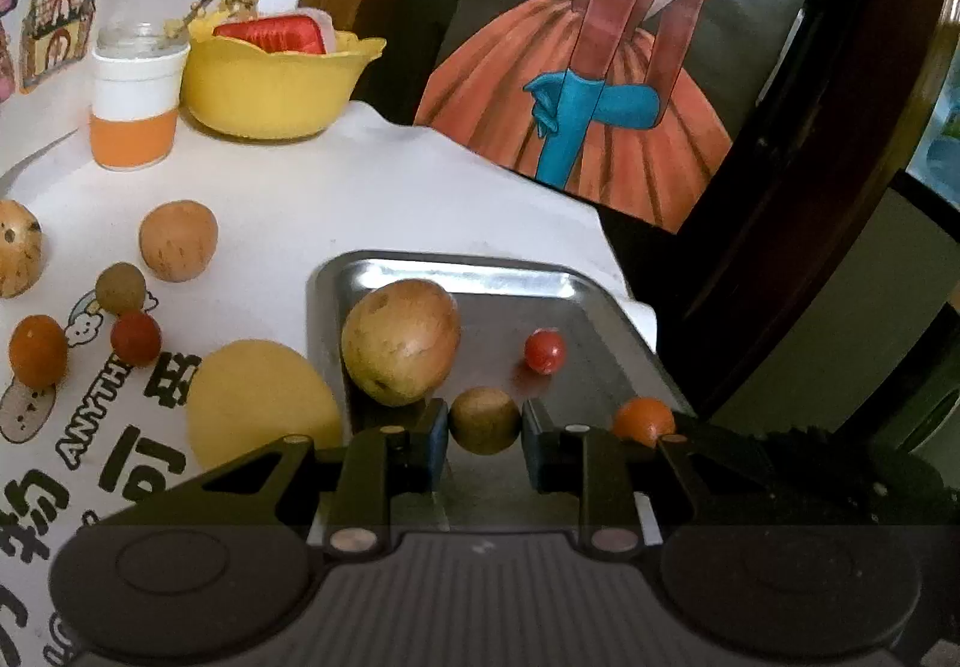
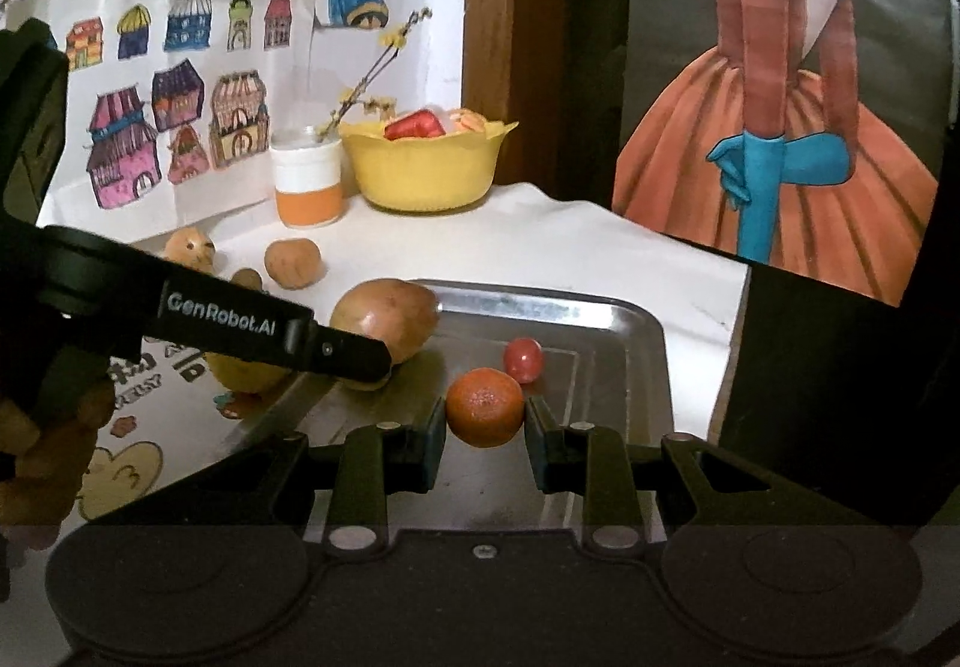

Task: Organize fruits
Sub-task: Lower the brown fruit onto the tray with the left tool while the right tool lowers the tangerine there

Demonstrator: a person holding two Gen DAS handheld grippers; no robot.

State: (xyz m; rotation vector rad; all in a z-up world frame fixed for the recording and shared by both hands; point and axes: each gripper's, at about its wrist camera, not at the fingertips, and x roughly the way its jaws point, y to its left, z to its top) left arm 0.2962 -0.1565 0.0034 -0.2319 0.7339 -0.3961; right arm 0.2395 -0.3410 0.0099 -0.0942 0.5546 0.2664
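My left tongs sit over the metal tray with a small olive-brown fruit between the pads — the left pad touches it, the right stands just off, so I can't tell if I grip it. My right tongs likewise bracket a small orange, clamped or not unclear. A red cherry tomato lies at one o'clock of it — a big potato-like fruit at ten o'clock of my left pads.
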